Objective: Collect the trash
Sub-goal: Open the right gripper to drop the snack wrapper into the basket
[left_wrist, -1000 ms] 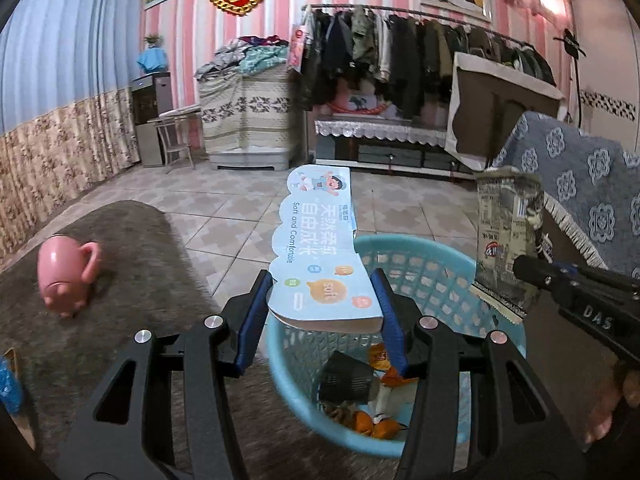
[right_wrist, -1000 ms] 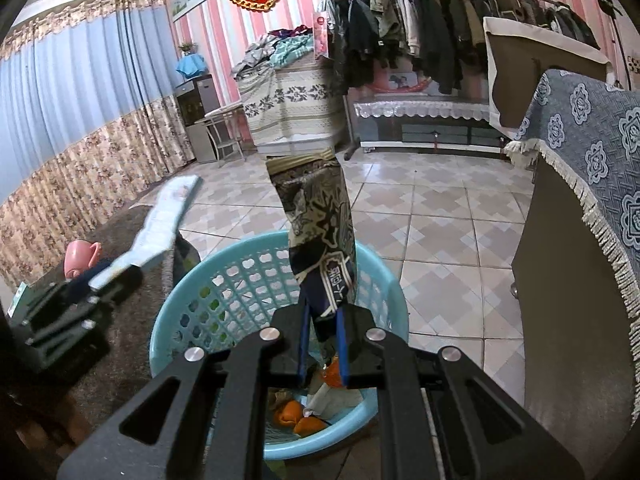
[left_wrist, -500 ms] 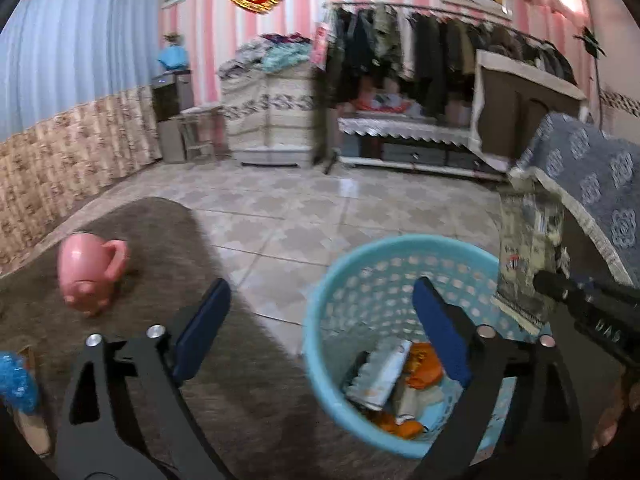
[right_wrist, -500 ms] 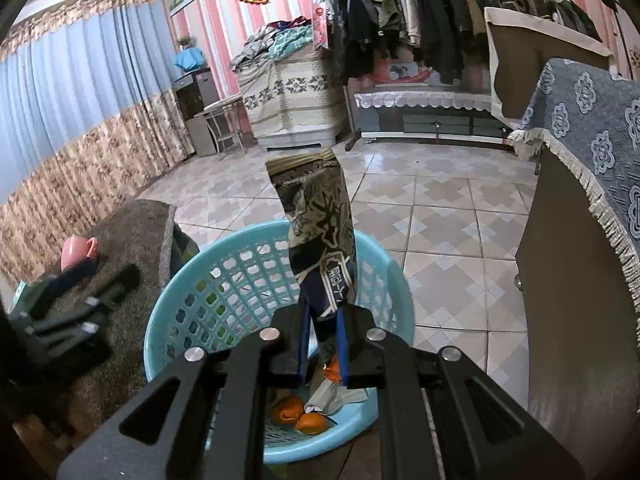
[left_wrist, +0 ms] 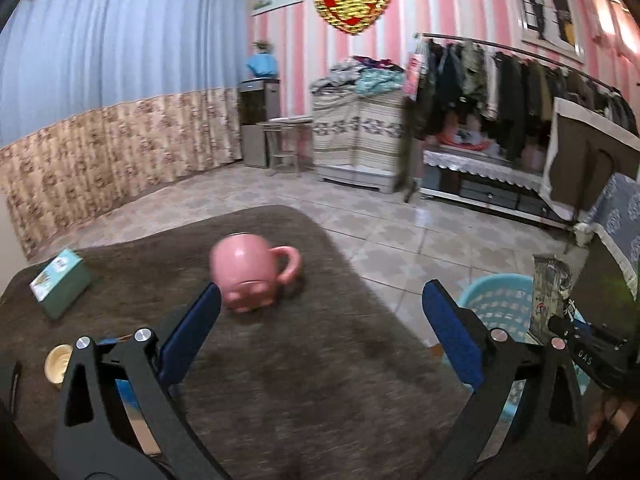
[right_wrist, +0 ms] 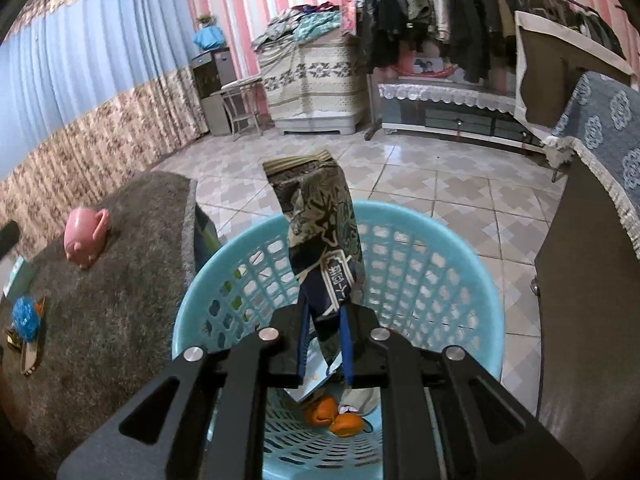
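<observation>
Two grippers: the left gripper (left_wrist: 320, 332) opening empty, the right gripper (right_wrist: 324, 340) clamping a crinkly wrapper (right_wrist: 320, 240) over the perforated basket (right_wrist: 440, 264).

Left gripper (left_wrist: 320, 328) opening wide, empty; right gripper (right_wrist: 325, 340) opening slightly.

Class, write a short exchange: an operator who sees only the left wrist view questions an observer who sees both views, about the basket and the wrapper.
Operator: I see only part of the basket. What is inside?
Observer: Orange peel lies at the bottom.
Operator: Is the wrapper over the basket?
Observer: Yes. It stands upright between the pads of the right gripper, above the basket's inside.
Operator: Is there anything on the rug that I miss?
Observer: A blue crumpled thing lies near the green box.
</observation>
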